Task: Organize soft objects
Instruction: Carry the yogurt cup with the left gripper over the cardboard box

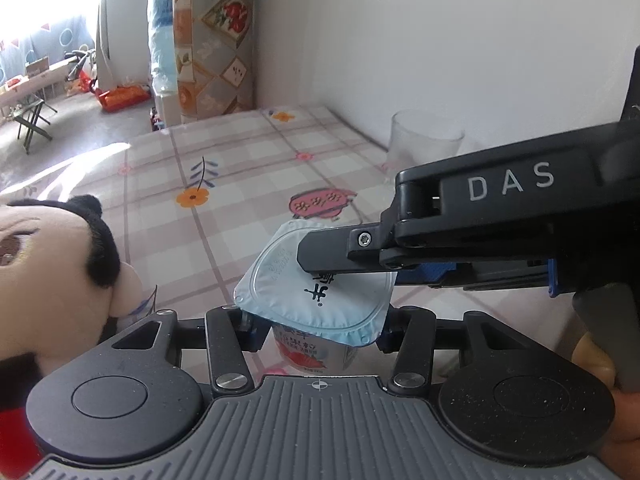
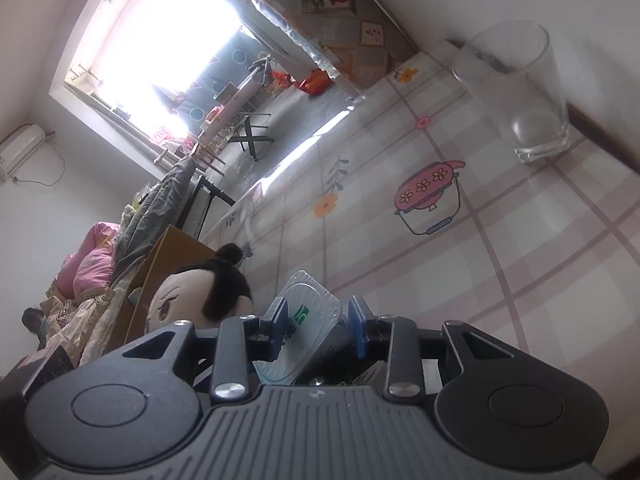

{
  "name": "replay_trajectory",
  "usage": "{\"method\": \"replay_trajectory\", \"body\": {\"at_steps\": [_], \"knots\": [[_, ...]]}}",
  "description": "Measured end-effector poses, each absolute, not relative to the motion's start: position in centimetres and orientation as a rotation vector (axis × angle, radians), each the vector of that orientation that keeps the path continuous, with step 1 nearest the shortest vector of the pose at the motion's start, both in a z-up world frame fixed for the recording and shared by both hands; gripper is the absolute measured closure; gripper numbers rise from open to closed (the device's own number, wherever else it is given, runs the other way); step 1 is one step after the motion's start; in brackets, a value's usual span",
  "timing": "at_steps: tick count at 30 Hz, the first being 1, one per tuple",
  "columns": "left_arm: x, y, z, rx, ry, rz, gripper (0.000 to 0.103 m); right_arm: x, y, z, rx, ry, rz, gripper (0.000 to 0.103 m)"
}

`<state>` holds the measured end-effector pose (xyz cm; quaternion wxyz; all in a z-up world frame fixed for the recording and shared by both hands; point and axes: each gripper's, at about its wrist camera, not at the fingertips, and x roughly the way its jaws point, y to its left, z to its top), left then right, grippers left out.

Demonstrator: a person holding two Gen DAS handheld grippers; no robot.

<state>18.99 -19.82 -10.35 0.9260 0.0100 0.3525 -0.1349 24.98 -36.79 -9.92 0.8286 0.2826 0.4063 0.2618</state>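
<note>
- The yogurt cup (image 1: pixel 316 304) sits sealed between the left gripper (image 1: pixel 318 330) jaws, which clamp its sides above the checked tablecloth (image 1: pixel 240 184).
- The right gripper (image 2: pixel 318 320) pinches the foil lid's edge (contents unseen).
- The glass (image 2: pixel 516 92) stands empty near the wall.
- The plush doll (image 1: pixel 48 264) is cut off at the left.

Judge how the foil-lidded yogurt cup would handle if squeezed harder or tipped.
The yogurt cup looks thin-walled, so a harder squeeze from the left gripper would probably dent it. Its foil lid, under the right gripper, seems easy to puncture or peel. Sealed and apparently full, it is likely heavy for its size.
</note>
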Motion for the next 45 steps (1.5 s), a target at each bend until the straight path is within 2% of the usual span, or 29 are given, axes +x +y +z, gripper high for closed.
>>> {"method": "replay_trajectory", "body": {"at_steps": [11,17,23,28,35,41,45], "knots": [[12.5,-16.5,-2.1,-0.020,0.555,-0.236,0.055,19.1,-33.4,-0.3,0.497,0.700,0.657,0.066],[8.8,-11.1,2.8,-0.069,0.455,-0.132,0.055,17.4,-27.5,5.1,0.427,0.619,0.810,0.066],[6.5,-4.1,5.3,-0.123,0.404,0.032,0.055,17.6,-18.8,8.3,0.360,0.633,1.002,0.066],[5.8,2.1,5.1,-0.197,0.421,0.174,0.055,18.2,-10.8,8.4,0.296,0.707,1.133,0.066],[7.5,9.8,1.1,-0.382,0.568,0.257,0.055,20.4,-1.7,4.4,0.192,0.951,1.188,0.066],[7.8,13.3,-3.1,-0.563,0.702,0.230,0.055,22.2,2.2,0.7,0.059,1.144,1.161,0.066],[7.3,13.7,-4.7,-0.633,0.748,0.195,0.055,22.4,3.3,-0.5,-0.029,1.201,1.155,0.066]]}}
